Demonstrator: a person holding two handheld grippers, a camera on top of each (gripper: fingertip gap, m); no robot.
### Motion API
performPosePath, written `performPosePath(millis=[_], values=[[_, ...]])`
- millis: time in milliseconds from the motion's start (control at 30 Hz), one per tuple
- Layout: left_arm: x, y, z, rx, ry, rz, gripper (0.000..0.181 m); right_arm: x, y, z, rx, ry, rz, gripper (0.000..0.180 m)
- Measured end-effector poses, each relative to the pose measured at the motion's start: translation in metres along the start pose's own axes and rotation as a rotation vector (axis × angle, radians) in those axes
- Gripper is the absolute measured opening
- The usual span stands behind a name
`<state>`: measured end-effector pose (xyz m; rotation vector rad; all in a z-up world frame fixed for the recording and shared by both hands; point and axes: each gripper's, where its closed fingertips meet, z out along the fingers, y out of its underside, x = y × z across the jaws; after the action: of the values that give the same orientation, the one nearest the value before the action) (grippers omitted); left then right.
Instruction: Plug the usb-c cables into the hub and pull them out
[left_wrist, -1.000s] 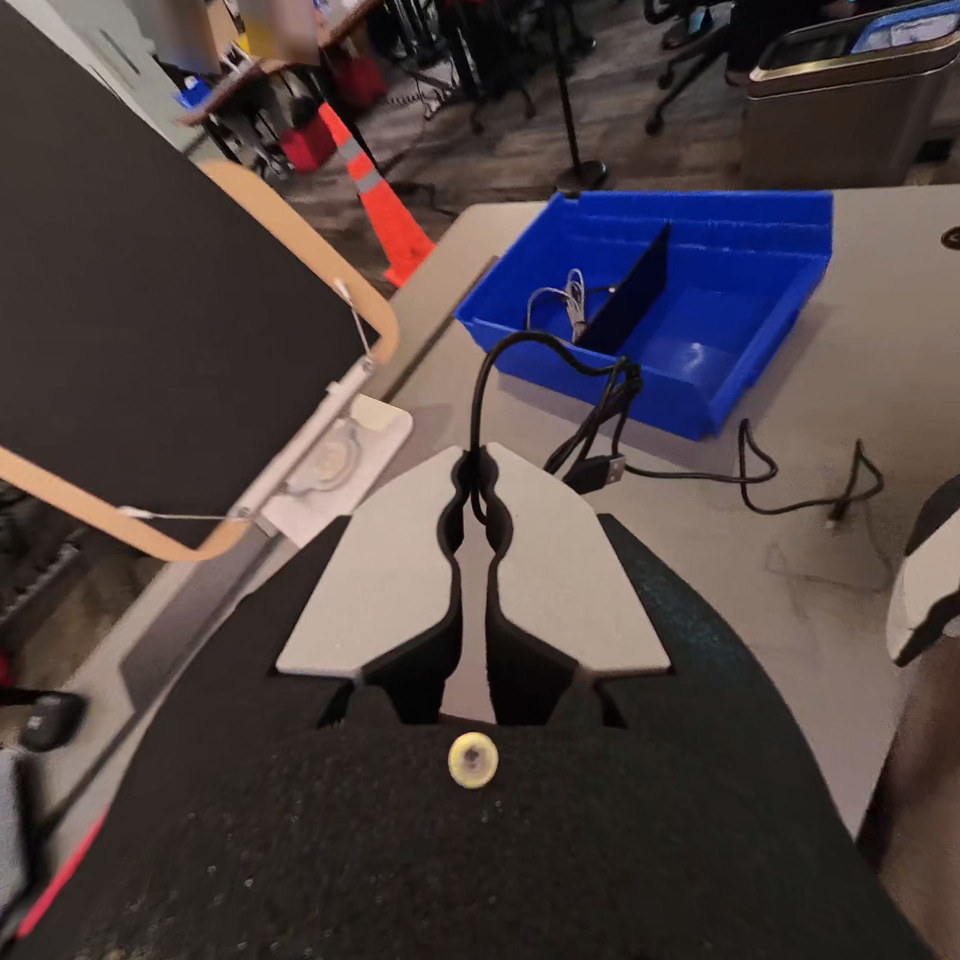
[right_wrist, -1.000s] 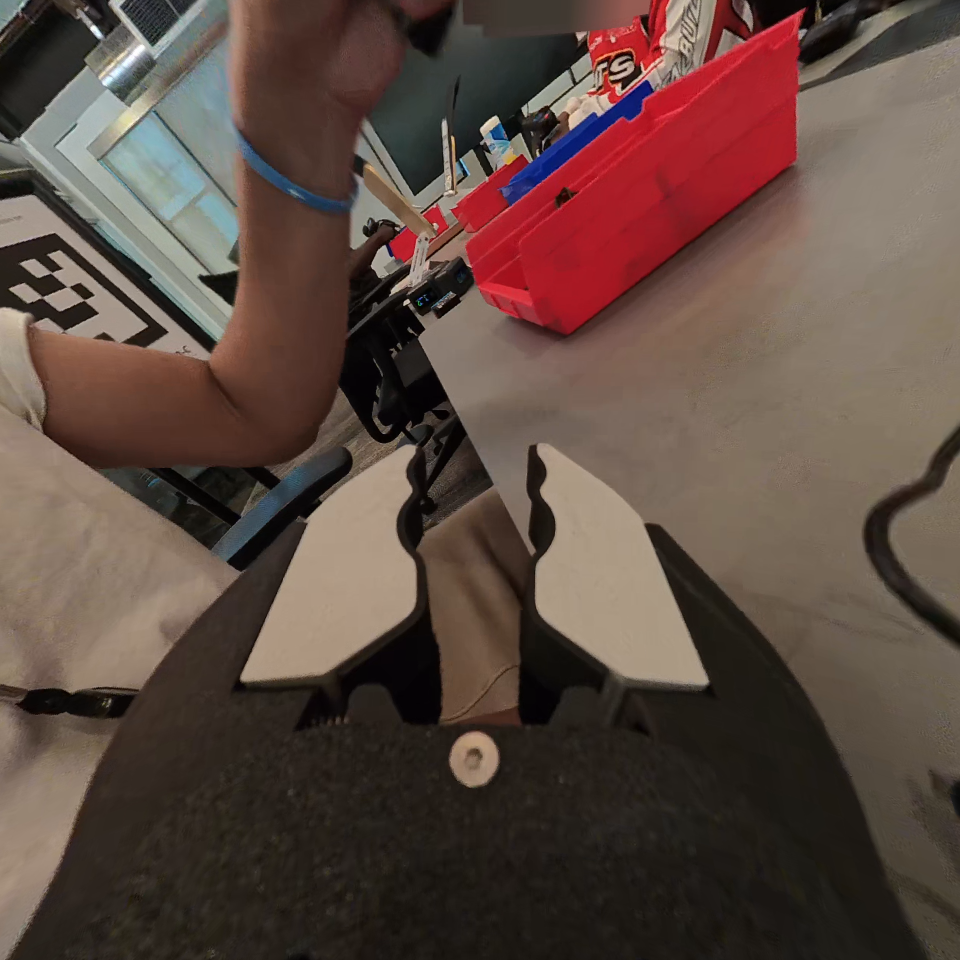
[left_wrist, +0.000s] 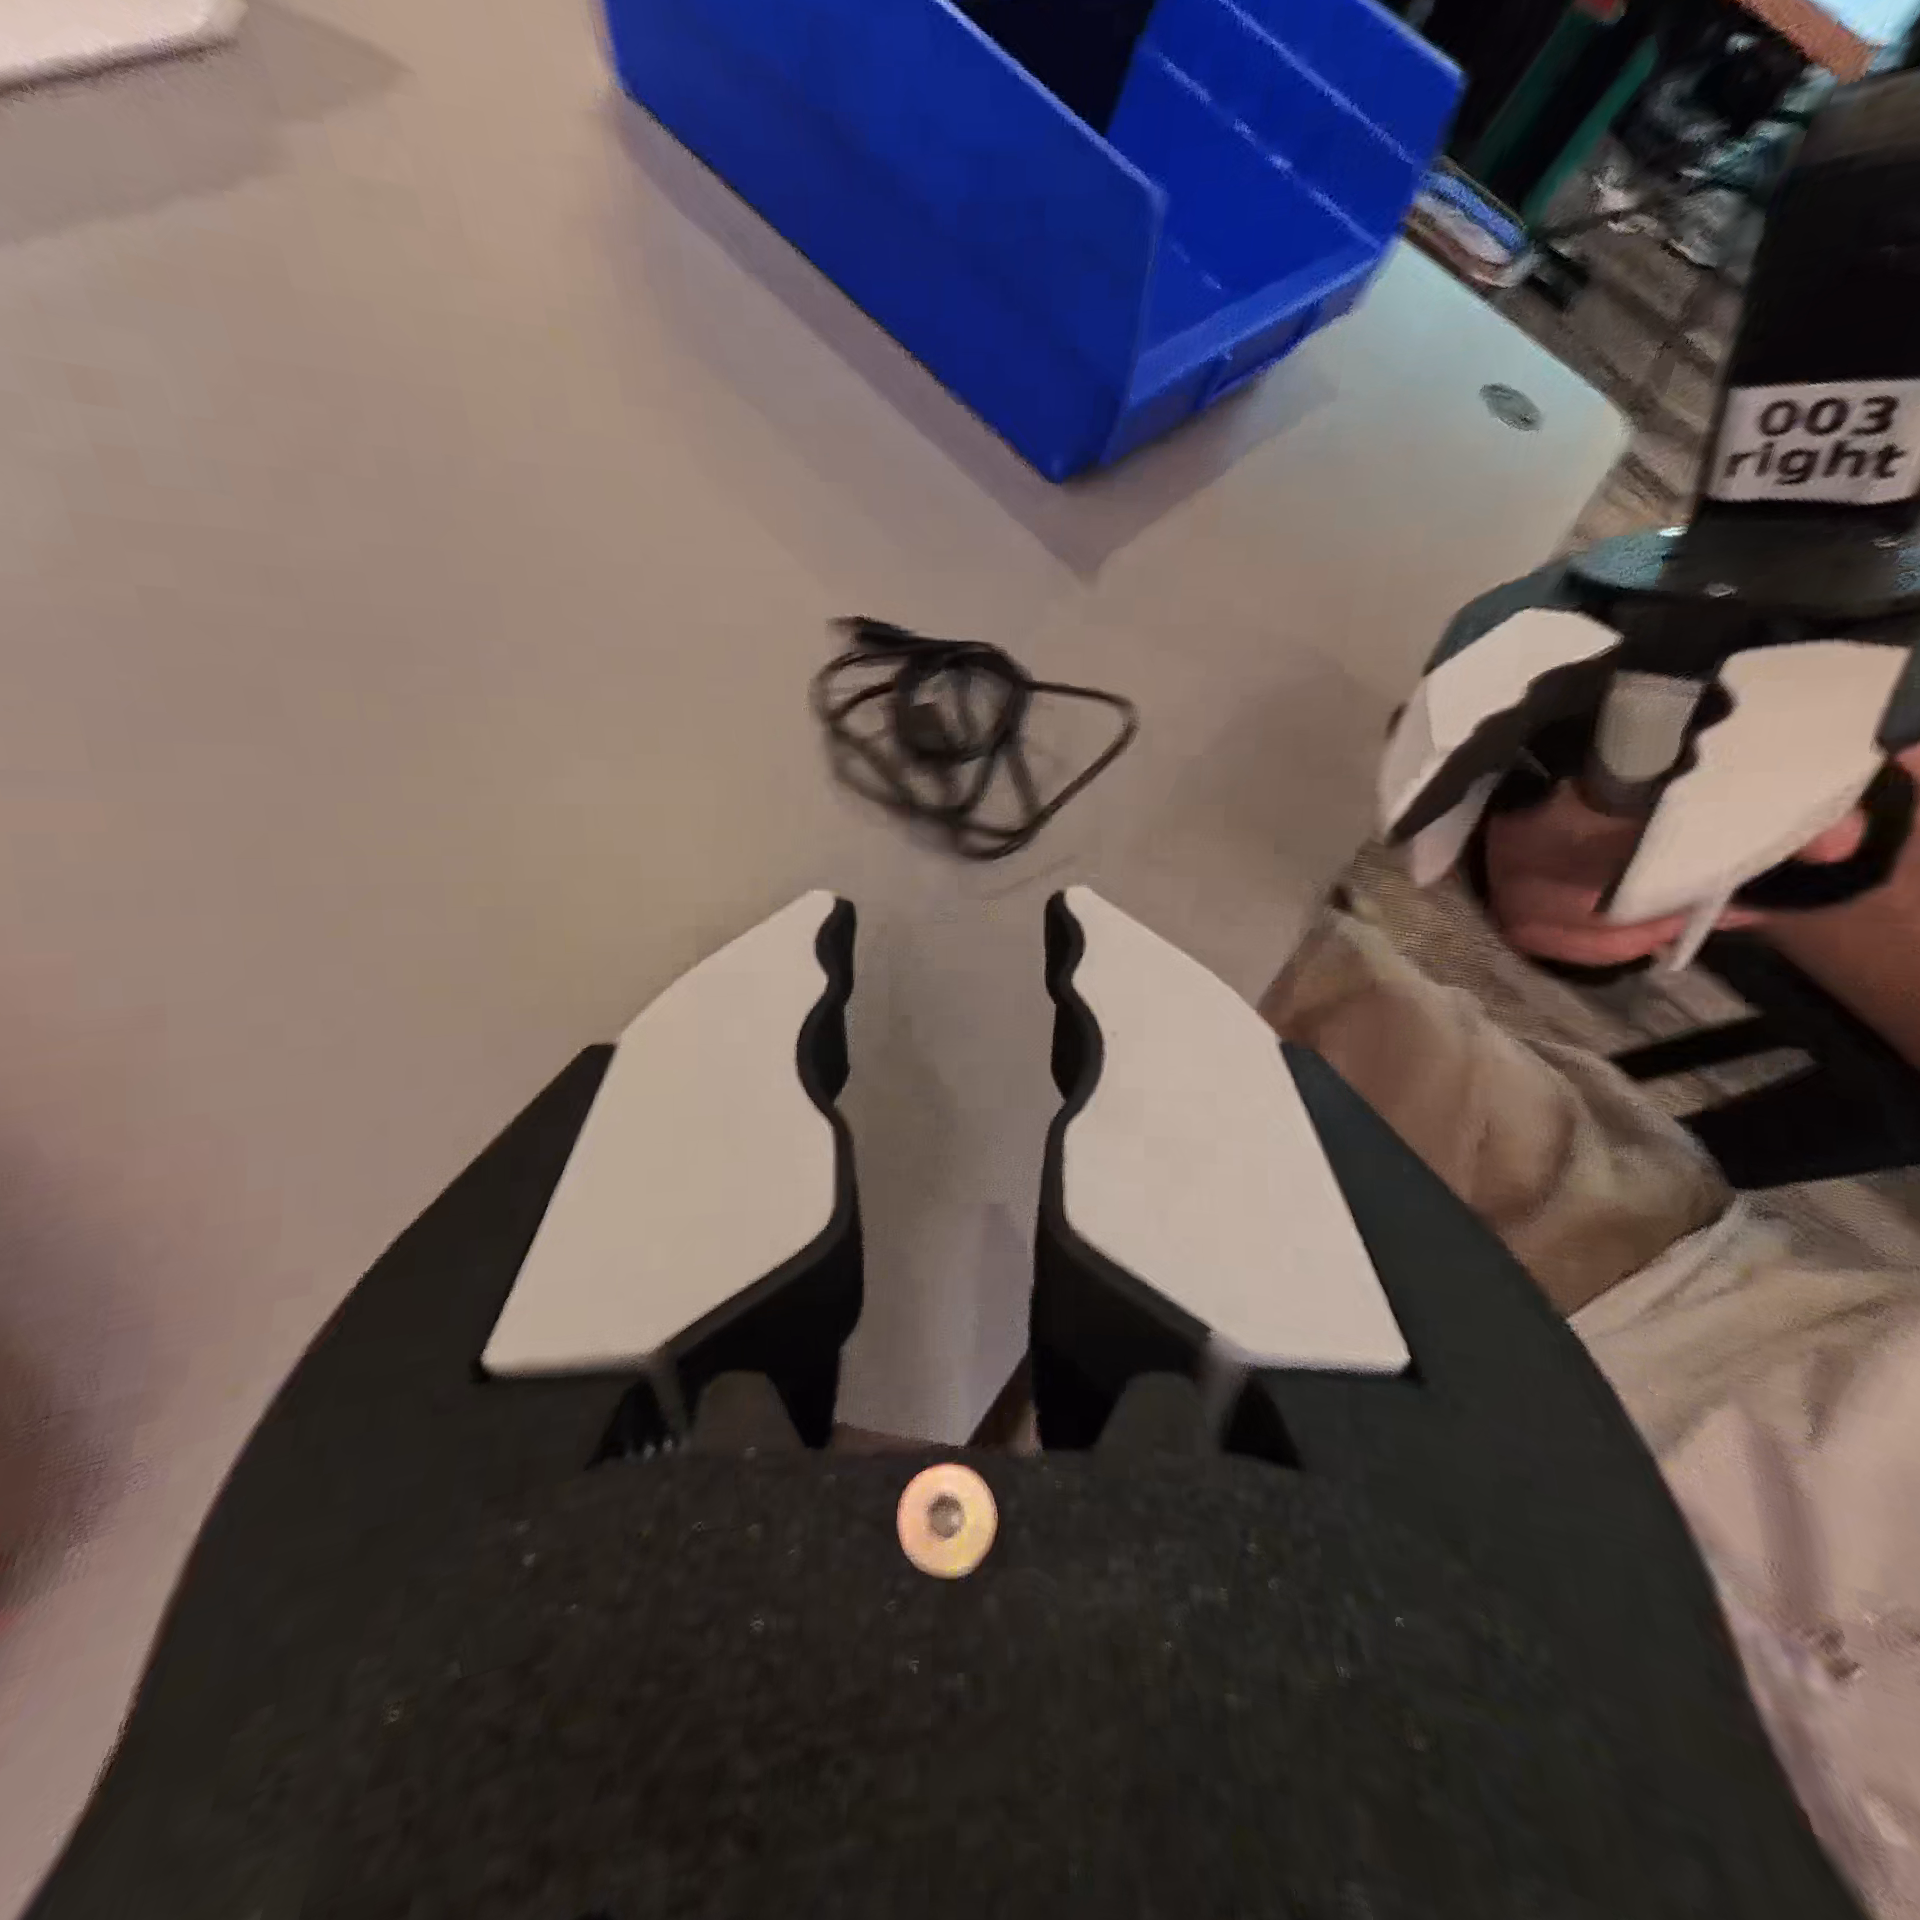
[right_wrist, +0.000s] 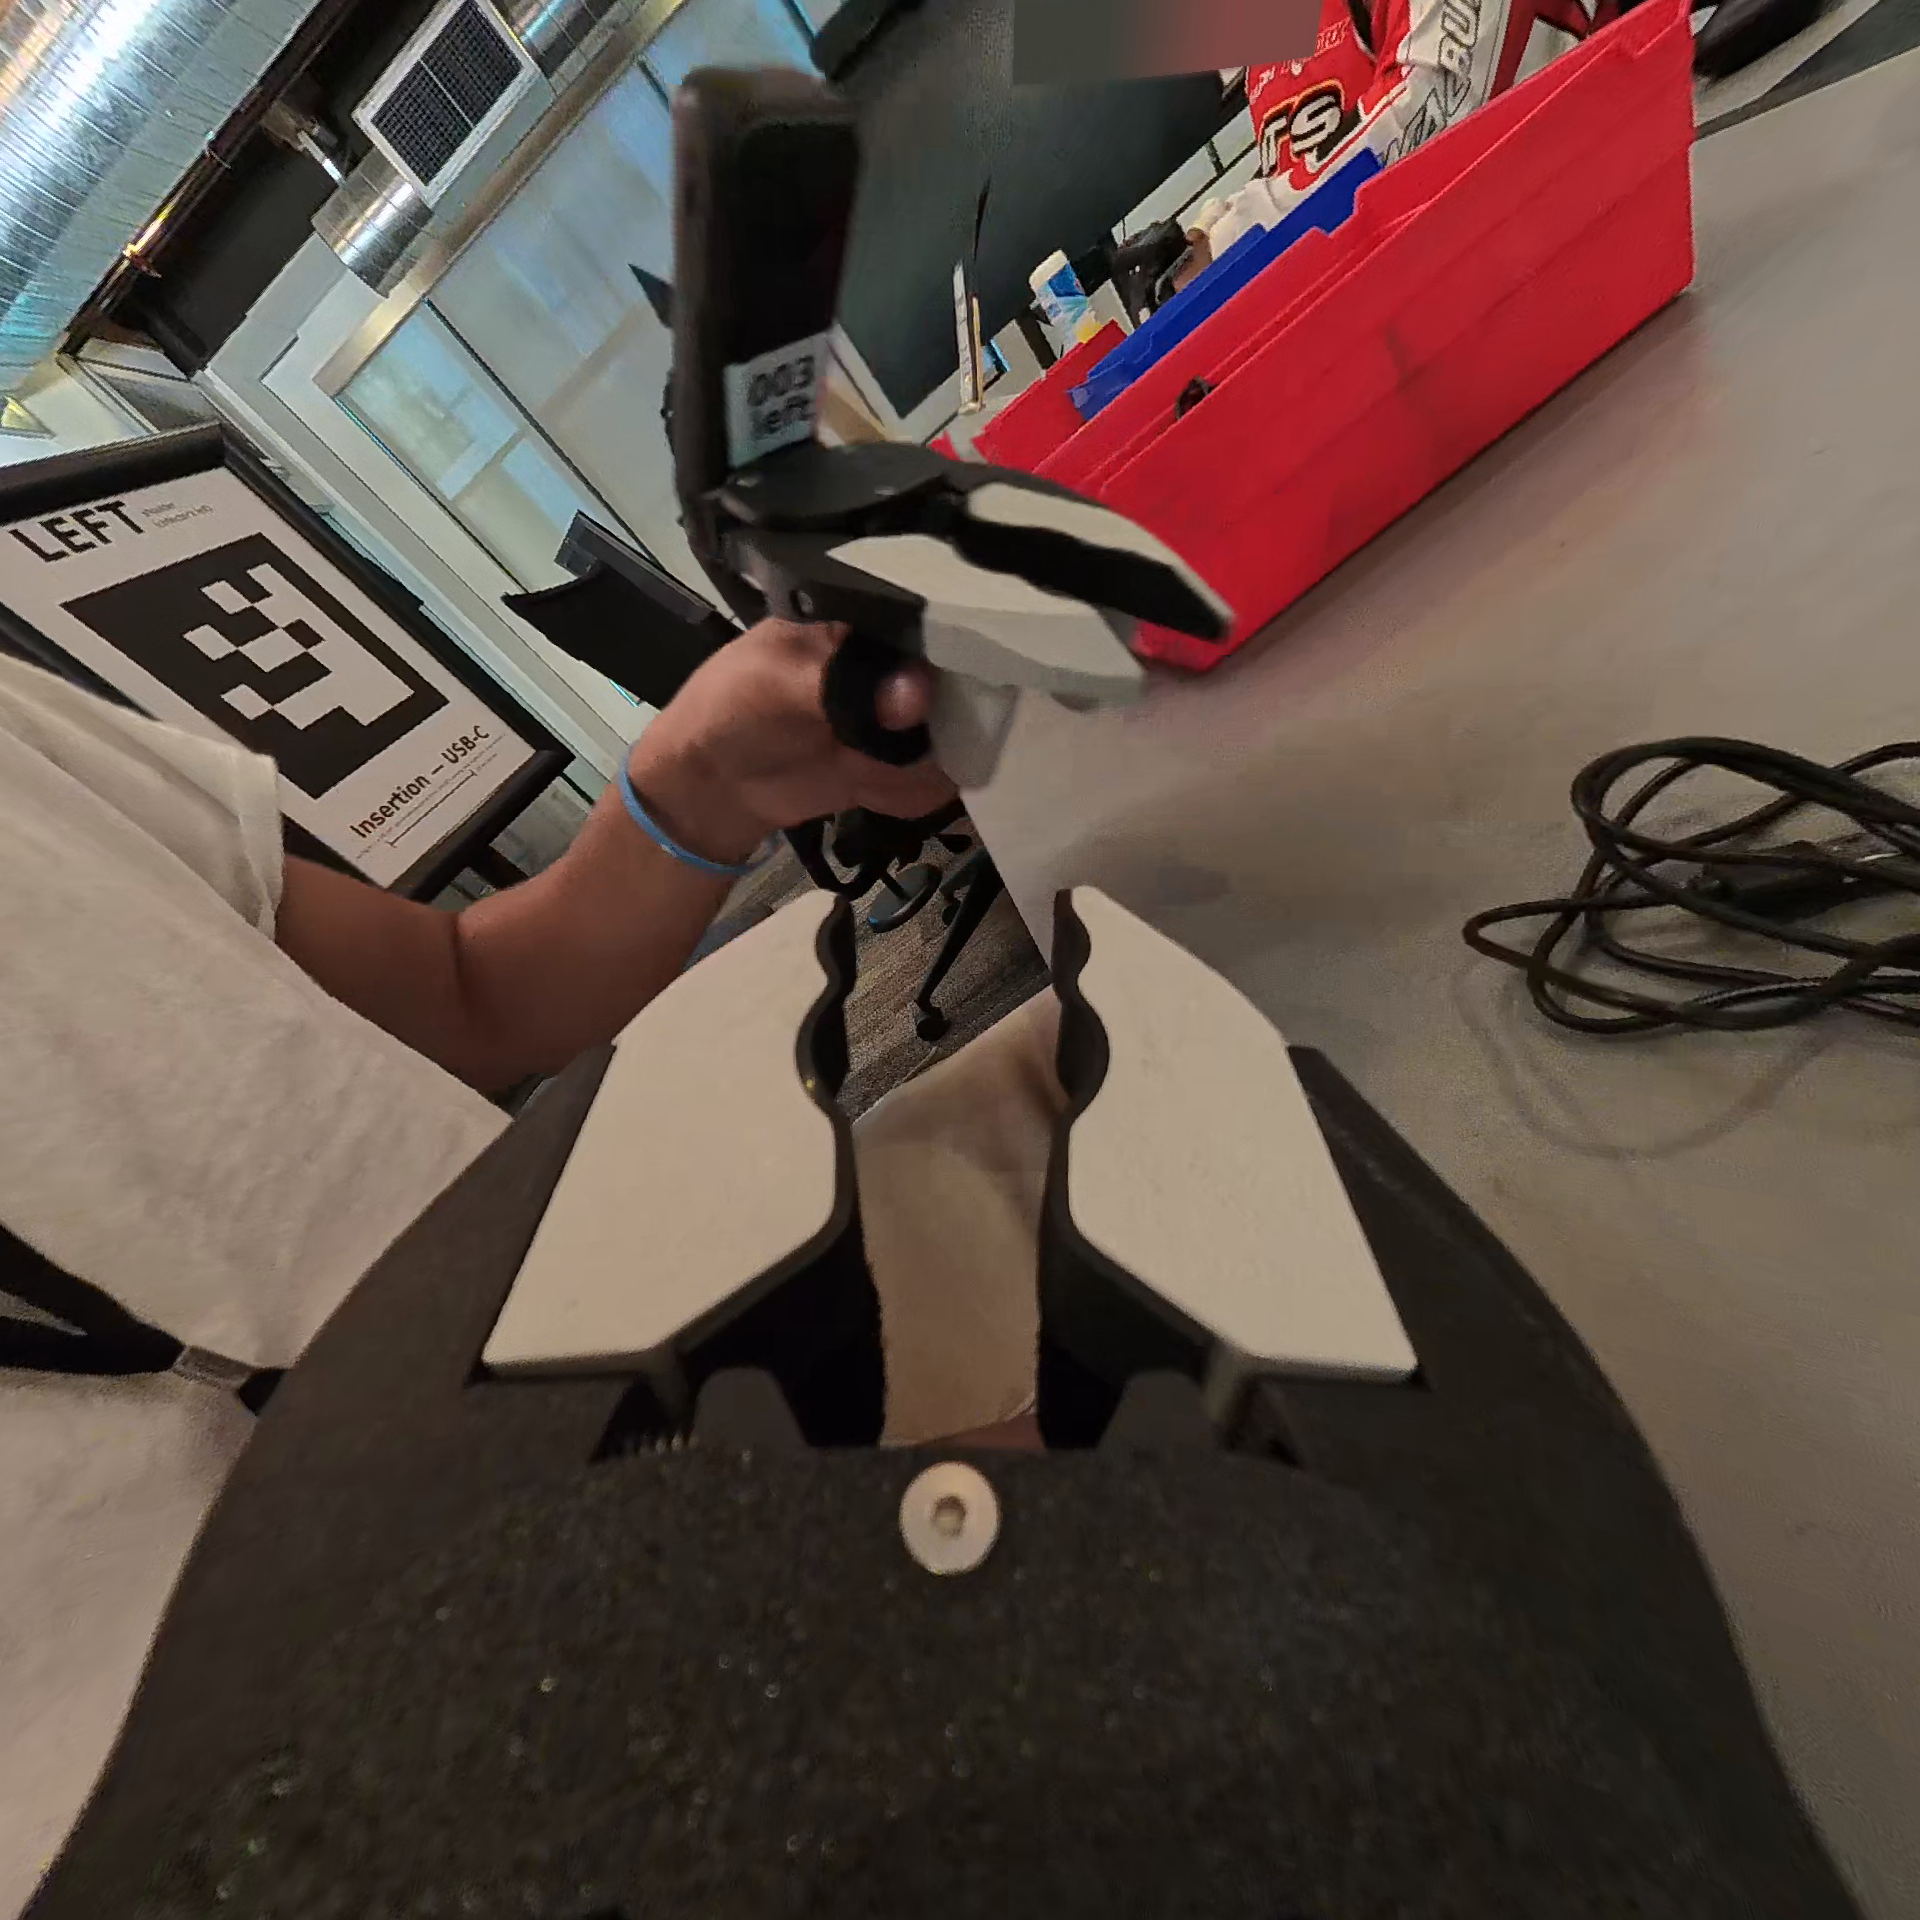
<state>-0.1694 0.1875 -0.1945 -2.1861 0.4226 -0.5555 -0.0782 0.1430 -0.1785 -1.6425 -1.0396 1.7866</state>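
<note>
A tangled pile of black USB cable lies loose on the grey table, just ahead of my left gripper, which is open and empty above the table. The pile also shows in the right wrist view, to the right of my right gripper. That gripper is open and empty at the table's near edge, over the person's lap. The left gripper shows there too, held in a hand. The right gripper shows at the right of the left wrist view. No hub is in view.
A blue bin with a divider stands on the table beyond the cable pile. A long red bin stands at the far side. A framed sign with a black-and-white marker stands off the table to the left.
My left gripper was shut on a black cable; it is now open, and the cable lies in a pile on the table. The left gripper has swung and dropped into the right view.
</note>
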Motion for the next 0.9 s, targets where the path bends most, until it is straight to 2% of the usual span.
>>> performPosePath(millis=[133,200,267,300,400,467,567,633,700,767,900], values=[[-0.097,0.006,-0.096,0.02,-0.383,0.018,0.033,-0.001,0.001,0.002,-0.004,-0.016,0.017,0.035],[-0.149,0.014,-0.134,-0.019,-0.485,-0.035,0.038,-0.002,0.002,0.005,-0.012,-0.024,0.017,0.035],[-0.197,0.034,-0.153,-0.157,-0.541,-0.087,0.048,-0.003,0.004,0.009,-0.024,-0.03,0.012,0.035],[-0.22,0.042,-0.159,-0.246,-0.585,-0.06,0.05,-0.003,0.005,0.01,-0.032,-0.031,0.01,0.035],[-0.27,0.054,-0.162,-0.474,-0.663,0.245,0.045,-0.002,0.007,0.014,-0.051,-0.028,0.001,0.035],[-0.286,0.055,-0.155,-0.588,-0.615,0.378,0.042,-0.001,0.01,0.015,-0.064,-0.026,0.0,0.035],[-0.305,0.056,-0.143,-0.701,-0.561,0.466,0.03,0.0,0.012,0.015,-0.077,-0.017,-0.002,0.035],[-0.32,0.075,-0.146,-0.871,-0.555,0.507,0.03,0.001,0.013,0.014,-0.081,-0.011,-0.005,0.035],[-0.338,0.087,-0.158,-1.037,-0.627,0.615,0.015,0.001,0.015,0.013,-0.086,-0.002,-0.009,0.035],[-0.339,0.087,-0.162,-1.073,-0.66,0.65,0.008,0.001,0.016,0.01,-0.087,0.007,-0.016,0.035],[-0.326,0.036,-0.179,-0.861,-0.846,0.671,0.002,0.001,0.014,0.007,-0.072,0.008,-0.001,0.035]])
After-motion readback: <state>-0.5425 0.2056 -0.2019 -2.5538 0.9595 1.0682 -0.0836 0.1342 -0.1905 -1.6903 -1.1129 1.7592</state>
